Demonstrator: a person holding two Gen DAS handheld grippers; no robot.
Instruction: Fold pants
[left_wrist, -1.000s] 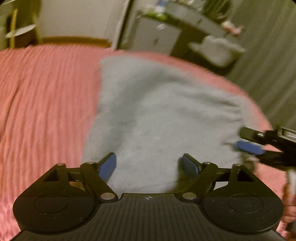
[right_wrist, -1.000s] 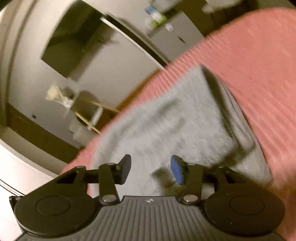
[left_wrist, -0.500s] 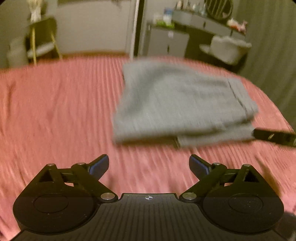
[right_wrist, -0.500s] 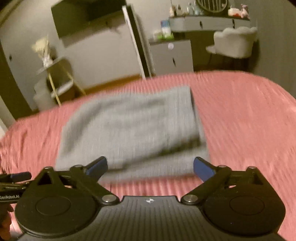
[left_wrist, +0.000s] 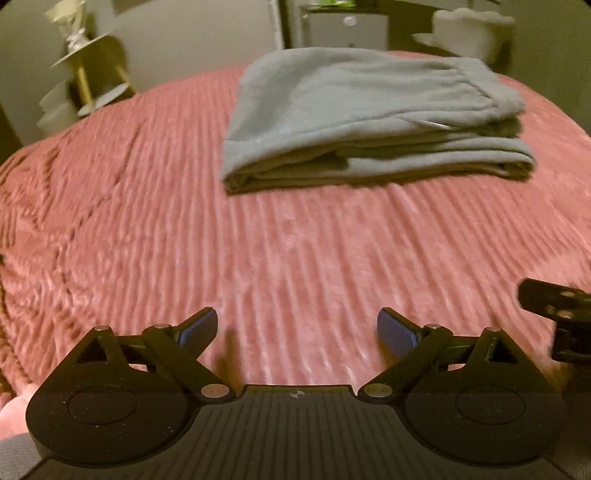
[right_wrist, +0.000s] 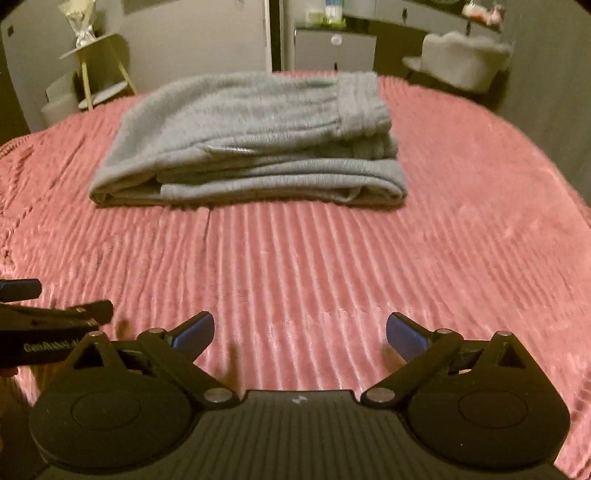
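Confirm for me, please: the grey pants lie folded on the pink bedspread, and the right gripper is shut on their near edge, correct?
Not quite. The grey pants do lie folded on the pink bedspread, but the right gripper is open and holds nothing; its jaws have just been opening, with only bedspread between them. The pants sit well beyond its fingertips. The right wrist view shows this.

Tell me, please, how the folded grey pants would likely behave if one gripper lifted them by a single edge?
The grey pants look like soft knit, so they would probably sag. The loosely stacked layers would likely slip apart and unfold. On the ribbed pink bedspread, a push might bunch them rather than slide them.
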